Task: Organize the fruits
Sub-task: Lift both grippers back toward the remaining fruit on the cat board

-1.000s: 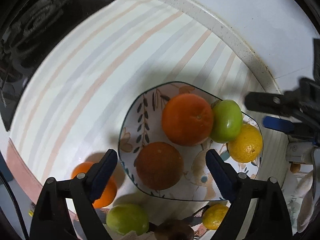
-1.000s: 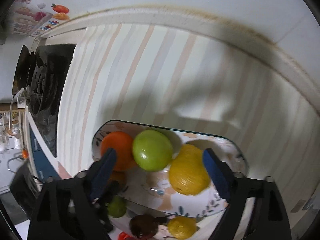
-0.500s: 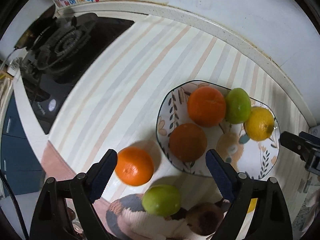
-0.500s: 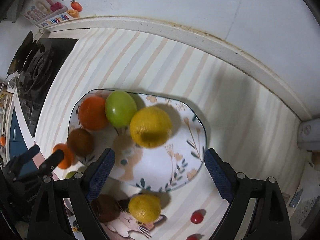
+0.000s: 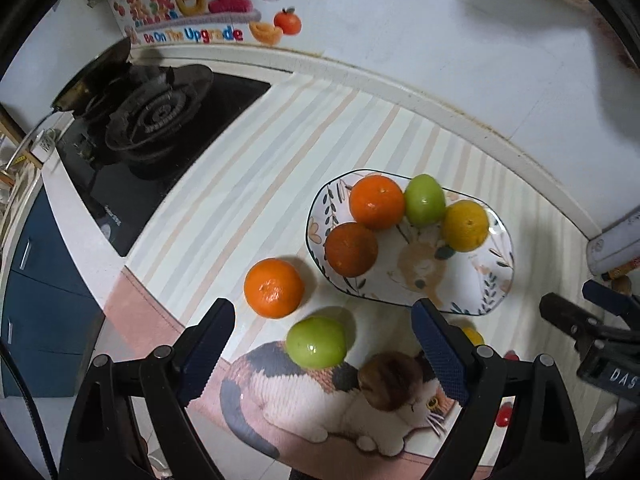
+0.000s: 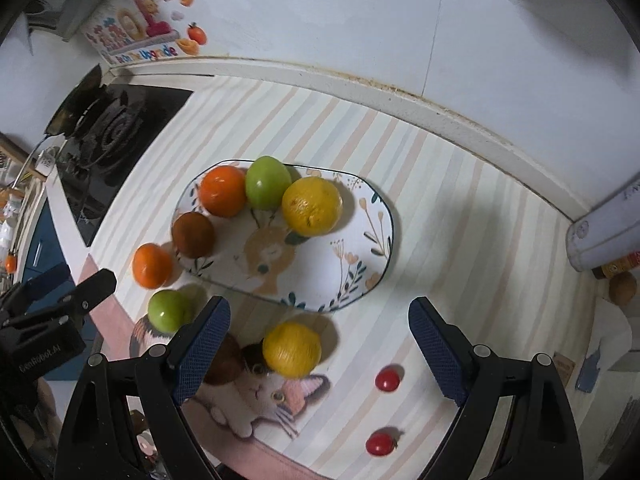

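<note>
Left gripper [image 5: 323, 332] and right gripper [image 6: 318, 330] both spread wide, empty, above striped mat [image 6: 460, 216], floral plate [image 6: 360, 256] bearing four fruits, loose orange [image 5: 274, 288], green fruit [image 5: 316, 342], lemon [image 6: 292, 349], cherry tomatoes [image 6: 387, 380] nearby, gas stove [image 5: 156, 120] at left.

wall sticker [image 5: 192, 16] reading "Be On The Upgrade", gripper body [image 5: 616, 374] marked "DAS"

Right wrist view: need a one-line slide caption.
Open right gripper above a yellow fruit on the mat; four fruits sit on the floral plate beyond.
</note>
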{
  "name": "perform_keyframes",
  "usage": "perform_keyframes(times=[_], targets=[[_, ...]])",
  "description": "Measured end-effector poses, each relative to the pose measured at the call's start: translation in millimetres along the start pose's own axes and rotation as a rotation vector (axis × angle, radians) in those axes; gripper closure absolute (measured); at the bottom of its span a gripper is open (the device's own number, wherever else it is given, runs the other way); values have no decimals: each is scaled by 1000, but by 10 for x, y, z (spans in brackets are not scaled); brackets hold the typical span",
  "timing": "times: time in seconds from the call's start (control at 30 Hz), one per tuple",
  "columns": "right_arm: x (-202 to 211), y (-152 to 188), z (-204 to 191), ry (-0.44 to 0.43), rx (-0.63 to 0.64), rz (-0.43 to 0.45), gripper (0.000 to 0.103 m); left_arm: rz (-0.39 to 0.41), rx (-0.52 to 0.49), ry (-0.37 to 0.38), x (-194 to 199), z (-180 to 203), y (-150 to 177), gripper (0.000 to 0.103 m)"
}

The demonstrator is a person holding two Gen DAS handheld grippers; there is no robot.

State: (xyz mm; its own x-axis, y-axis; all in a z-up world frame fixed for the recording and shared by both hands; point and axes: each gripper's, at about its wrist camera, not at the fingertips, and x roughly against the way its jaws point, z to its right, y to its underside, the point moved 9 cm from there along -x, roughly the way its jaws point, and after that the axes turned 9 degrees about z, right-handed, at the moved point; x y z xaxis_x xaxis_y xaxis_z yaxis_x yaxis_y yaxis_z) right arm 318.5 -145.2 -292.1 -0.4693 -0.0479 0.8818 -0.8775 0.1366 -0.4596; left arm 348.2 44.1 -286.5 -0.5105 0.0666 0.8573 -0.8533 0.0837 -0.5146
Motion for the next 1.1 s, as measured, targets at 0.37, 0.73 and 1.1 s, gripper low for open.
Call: perform_keyframes(times=[0.37, 0.73, 1.1], targets=[[714, 294, -105, -17, 45, 94, 10, 97, -17, 19, 680, 81, 131, 13], [1503, 390, -98, -45, 37, 199, 10, 204, -45, 49, 1377, 209, 188, 13], [1960, 467, -116, -64, 19, 253, 10, 233, -39, 90, 1703, 288, 310, 13]])
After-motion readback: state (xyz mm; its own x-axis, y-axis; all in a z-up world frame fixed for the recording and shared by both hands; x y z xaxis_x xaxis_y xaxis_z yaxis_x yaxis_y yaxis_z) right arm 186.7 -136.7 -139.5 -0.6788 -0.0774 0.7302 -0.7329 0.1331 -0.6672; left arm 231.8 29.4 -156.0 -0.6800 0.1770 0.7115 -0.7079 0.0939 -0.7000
